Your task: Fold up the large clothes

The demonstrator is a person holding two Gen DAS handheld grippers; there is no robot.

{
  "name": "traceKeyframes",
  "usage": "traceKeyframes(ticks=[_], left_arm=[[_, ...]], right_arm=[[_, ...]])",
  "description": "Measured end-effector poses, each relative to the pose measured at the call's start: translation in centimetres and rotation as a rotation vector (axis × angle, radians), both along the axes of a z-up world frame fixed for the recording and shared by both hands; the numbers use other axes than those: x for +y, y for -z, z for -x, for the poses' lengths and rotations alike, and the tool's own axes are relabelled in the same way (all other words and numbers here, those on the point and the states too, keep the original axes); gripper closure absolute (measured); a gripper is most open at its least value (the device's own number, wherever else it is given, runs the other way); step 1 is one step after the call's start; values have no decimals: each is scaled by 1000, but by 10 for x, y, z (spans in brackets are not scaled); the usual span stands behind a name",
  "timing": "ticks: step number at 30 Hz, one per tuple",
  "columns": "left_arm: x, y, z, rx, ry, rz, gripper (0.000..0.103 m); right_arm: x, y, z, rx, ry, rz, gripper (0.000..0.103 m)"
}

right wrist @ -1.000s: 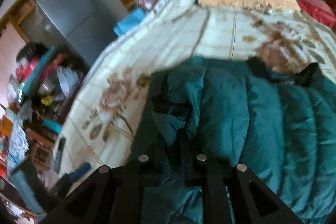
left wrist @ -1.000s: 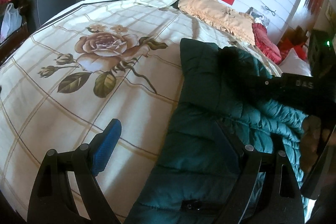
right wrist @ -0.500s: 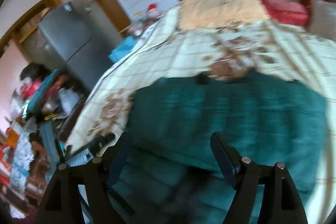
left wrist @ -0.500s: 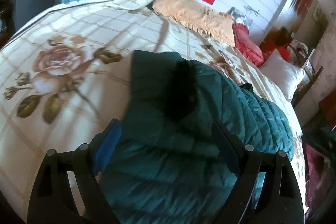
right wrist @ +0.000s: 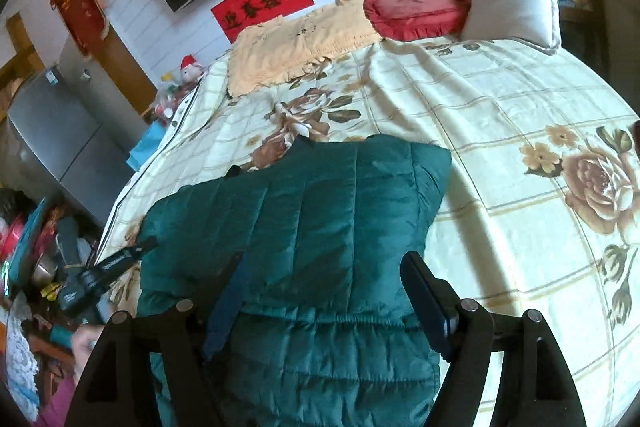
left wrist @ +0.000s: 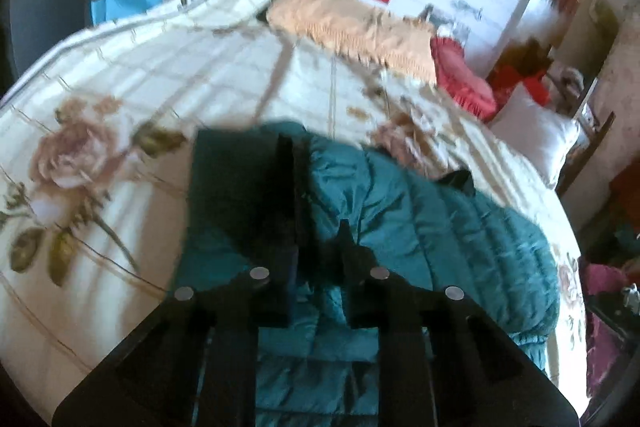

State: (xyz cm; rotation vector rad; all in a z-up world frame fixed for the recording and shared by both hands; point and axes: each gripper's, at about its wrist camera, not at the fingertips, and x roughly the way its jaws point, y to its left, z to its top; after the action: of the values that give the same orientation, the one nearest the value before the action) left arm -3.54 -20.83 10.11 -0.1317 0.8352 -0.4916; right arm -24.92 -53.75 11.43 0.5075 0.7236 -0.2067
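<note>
A dark teal quilted puffer jacket [right wrist: 320, 227] lies on the bed [right wrist: 520, 155], spread over the floral cream bedspread at its near side. In the right wrist view it lies mostly flat, its stitched channels running from near to far, with a gathered seam crossing it near the bottom. Its far right corner is squared off, and a bit of black lining or collar peeks out at its far edge. In the left wrist view the jacket [left wrist: 420, 219] looks bulkier: a folded flap with a dark strip along its edge lies on the left part, and the puffy quilted body stretches away to the right.
</note>
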Motion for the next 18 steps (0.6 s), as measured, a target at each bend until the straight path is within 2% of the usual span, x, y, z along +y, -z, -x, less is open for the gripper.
traceKeyframes(ticks=[3, 6, 7, 9, 11, 12, 13, 15, 18], left_arm=[[22, 2, 2, 6, -35, 6, 88], [26, 24, -1, 17, -47, -72, 88], [25, 32, -4, 34, -49, -93, 88], [28, 42, -10, 80, -48, -76, 87], [34, 39, -13, 105, -57, -47, 81], [37, 35, -12, 107, -64, -44, 73], [40, 30, -11, 104, -72, -50, 60], [47, 15, -6, 56, -90, -50, 44], [51, -8, 5, -66, -108, -31, 33]], right_arm=[[15, 4, -18, -7, -29, 38, 28], [26, 20, -41, -4, -59, 18, 28], [30, 31, -52, 19, -70, 13, 28], [35, 60, -77, 124, -63, 29, 28], [40, 71, -85, 153, -61, 73, 28], [43, 69, -86, 158, -64, 107, 28], [46, 63, -85, 167, -74, 135, 28], [47, 51, -78, 151, -81, 149, 28], [41, 28, -63, 88, -51, 176, 28]])
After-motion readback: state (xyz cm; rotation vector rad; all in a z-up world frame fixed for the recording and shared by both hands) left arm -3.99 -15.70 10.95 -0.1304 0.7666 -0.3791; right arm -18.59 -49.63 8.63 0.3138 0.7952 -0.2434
